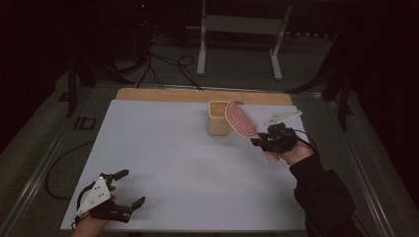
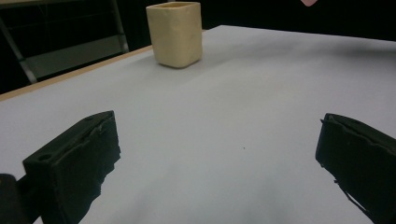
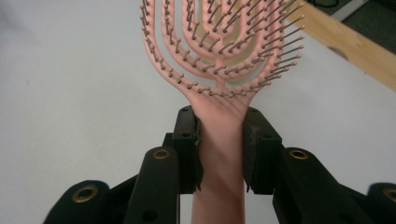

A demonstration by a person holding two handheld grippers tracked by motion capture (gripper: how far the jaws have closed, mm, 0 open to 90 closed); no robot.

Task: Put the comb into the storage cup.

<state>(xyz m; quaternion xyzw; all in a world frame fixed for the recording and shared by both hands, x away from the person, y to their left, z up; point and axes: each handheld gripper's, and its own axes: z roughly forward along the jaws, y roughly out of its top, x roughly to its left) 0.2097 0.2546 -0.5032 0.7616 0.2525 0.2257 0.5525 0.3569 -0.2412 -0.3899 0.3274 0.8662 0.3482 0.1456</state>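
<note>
At about two o'clock on the white table (image 1: 188, 163), seen from the high view, the right gripper (image 1: 257, 140) is clamped on the handle of a pink hairbrush (image 1: 240, 120), the jaws pressing it from both sides. The brush is lifted clear of the table and tilted, its vented oval head leaning toward eleven o'clock from the grip, so that in this view the head overlaps the right edge of the cream-coloured cup (image 1: 218, 118); whether the two touch I cannot tell. In the right gripper view the hairbrush (image 3: 219, 56) runs straight up between the two black jaws, bristles facing the camera, the handle pinched just below the neck of the head — the table's wooden edge strip (image 3: 355, 44) crosses behind at the upper right. The cup stands upright near twelve o'clock on the sheet, close to the far edge. Down at seven o'clock the left gripper (image 1: 129, 187) rests low by the near edge with its jaws spread wide and nothing between them — the left gripper view shows bare table between them and the cup (image 2: 175, 33) well beyond, toward eleven o'clock.
</note>
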